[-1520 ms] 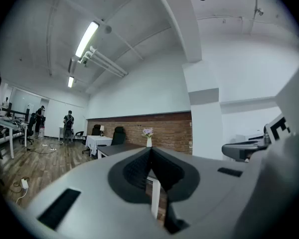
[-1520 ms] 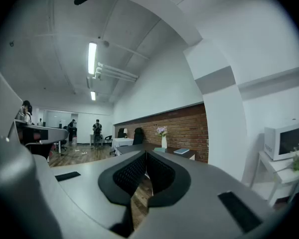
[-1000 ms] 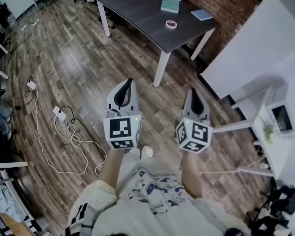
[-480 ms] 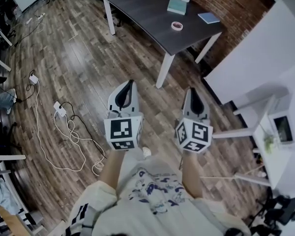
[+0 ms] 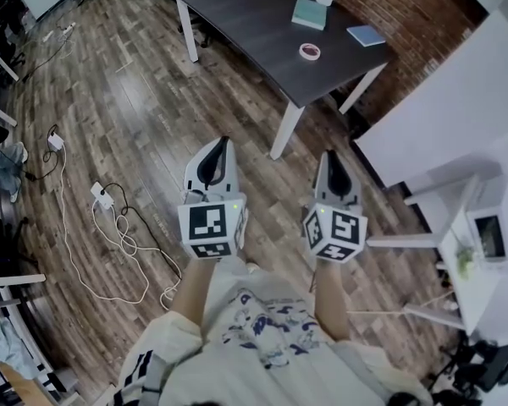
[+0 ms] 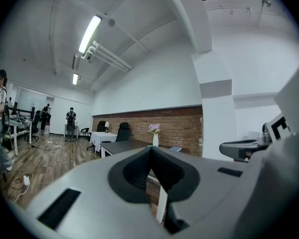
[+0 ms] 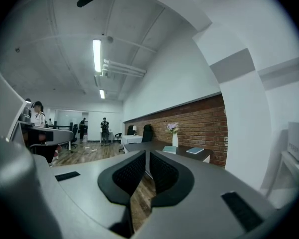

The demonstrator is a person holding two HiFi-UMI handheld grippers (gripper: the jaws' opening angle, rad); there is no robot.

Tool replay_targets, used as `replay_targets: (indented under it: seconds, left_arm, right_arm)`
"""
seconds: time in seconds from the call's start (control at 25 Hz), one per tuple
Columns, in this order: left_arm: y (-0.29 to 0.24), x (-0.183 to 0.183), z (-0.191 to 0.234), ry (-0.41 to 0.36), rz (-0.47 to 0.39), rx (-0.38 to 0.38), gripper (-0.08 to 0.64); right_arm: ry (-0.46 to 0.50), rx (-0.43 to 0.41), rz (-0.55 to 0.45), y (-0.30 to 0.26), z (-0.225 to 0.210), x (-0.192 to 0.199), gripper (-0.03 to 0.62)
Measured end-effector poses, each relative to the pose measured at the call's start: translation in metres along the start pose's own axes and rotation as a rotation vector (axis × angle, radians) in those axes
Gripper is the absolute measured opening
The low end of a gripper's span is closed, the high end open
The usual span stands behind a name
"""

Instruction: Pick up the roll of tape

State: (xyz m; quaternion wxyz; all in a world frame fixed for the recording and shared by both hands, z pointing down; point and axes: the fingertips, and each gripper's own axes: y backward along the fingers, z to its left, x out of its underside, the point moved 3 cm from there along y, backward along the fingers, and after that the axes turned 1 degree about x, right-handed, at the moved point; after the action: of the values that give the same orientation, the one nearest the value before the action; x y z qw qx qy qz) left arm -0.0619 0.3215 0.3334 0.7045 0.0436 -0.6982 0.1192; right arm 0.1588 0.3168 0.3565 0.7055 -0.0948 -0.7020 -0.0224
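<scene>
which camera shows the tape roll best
The head view: it looks down on the roll of tape, lying flat on the dark table. Both gripper views see that table nearly edge-on, and the roll cannot be made out.

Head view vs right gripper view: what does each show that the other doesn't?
Head view only: the roll of tape lying on the dark table, the cables on the wood floor, and the person's own torso.
Right gripper view only: the ceiling with its strip lights; the tape does not show here.
Both: the dark table, the vase of flowers, the teal book, the blue book, the brick wall, and the right gripper, its jaws together with nothing between them.
</scene>
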Motion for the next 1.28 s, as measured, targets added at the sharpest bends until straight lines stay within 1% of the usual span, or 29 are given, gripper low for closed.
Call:
replay_targets:
  seconds: [0.28, 0.44, 0.56, 0.76, 0.92, 1.04, 1.2, 1.28]
  left_arm:
    - [-0.075, -0.009, 0.024, 0.002, -0.014, 0.027, 0.003]
    - [-0.119, -0.019, 0.044, 0.003, -0.014, 0.043, 0.002]
    - [-0.151, -0.024, 0.059, 0.007, -0.013, 0.06, 0.003]
    - [-0.196, -0.029, 0.082, -0.006, -0.015, 0.078, 0.003]
    - [-0.224, -0.028, 0.092, -0.003, -0.005, 0.091, 0.003]
    - [-0.24, -0.022, 0.097, 0.005, 0.012, 0.095, 0.003]
    - [-0.257, -0.014, 0.102, 0.019, 0.042, 0.094, 0.003]
    - [-0.267, -0.011, 0.104, 0.021, 0.053, 0.089, 0.003]
  right_arm:
    - [0.006, -0.009, -0.015, -0.077, -0.001, -0.01, 0.008]
    - [-0.003, 0.003, -0.018, -0.123, 0.002, -0.02, 0.012]
    - [0.005, -0.001, -0.024, -0.155, 0.006, -0.027, 0.043]
    - [0.008, 0.016, -0.013, -0.202, 0.008, -0.03, 0.066]
    - [0.018, 0.018, 0.003, -0.23, 0.008, -0.029, 0.084]
    - [0.023, 0.019, 0.031, -0.246, 0.006, -0.023, 0.098]
    - [0.024, 0.006, 0.078, -0.265, 0.003, -0.014, 0.133]
    - [0.022, 0.002, 0.092, -0.277, 0.0, -0.01, 0.138]
